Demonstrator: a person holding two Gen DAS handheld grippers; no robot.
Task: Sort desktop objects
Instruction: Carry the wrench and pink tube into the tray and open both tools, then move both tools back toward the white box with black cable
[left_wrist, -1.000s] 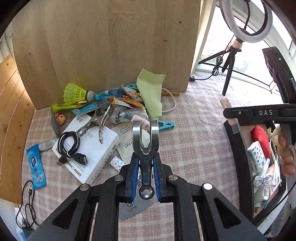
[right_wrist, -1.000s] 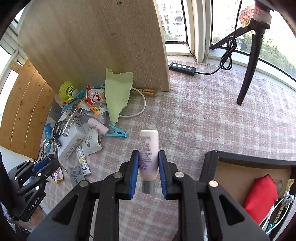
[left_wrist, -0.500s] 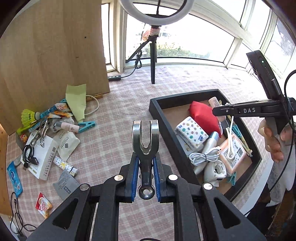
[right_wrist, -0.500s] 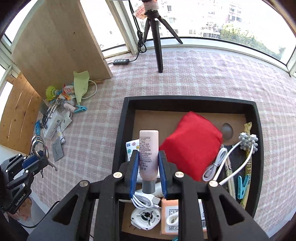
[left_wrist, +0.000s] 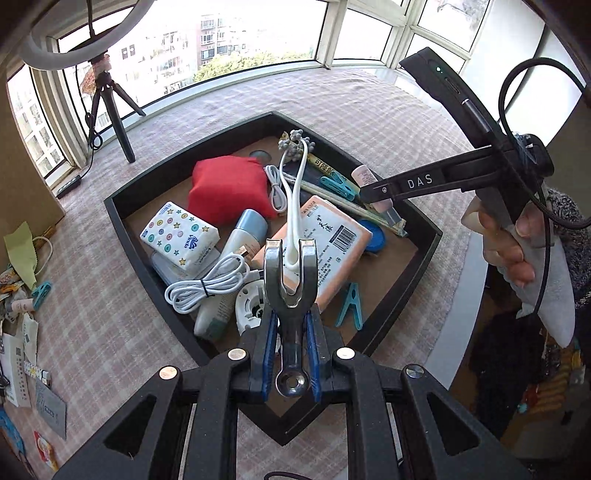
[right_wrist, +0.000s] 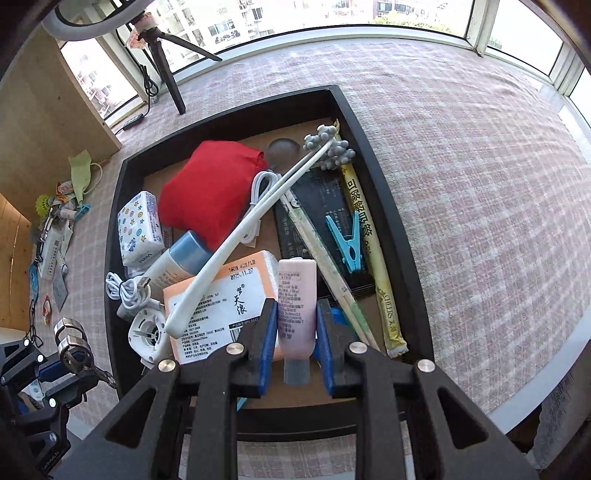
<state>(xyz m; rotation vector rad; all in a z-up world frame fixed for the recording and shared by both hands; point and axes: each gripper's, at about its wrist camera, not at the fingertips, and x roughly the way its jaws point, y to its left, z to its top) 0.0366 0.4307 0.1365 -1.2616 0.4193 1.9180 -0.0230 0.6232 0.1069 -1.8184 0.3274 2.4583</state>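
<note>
Two hand-held grippers hover over the black tray (right_wrist: 384, 192): left hand-held gripper (left_wrist: 290, 325) clamps a metal clip (left_wrist: 291, 280), right hand-held gripper (right_wrist: 296, 332) clamps a pink tube (right_wrist: 296, 306), long axis pointing away.

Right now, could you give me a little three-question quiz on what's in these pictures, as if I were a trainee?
1. True or false: the left gripper holds a blue clothes peg.
2. What does the right gripper hold between its fingers: A) the red pouch, B) the pink tube, C) the white cable?
3. Fill in: both held things hang above the black ____.

Key
1. False: it grips a metal forked tool.
2. B.
3. Tray.
</note>
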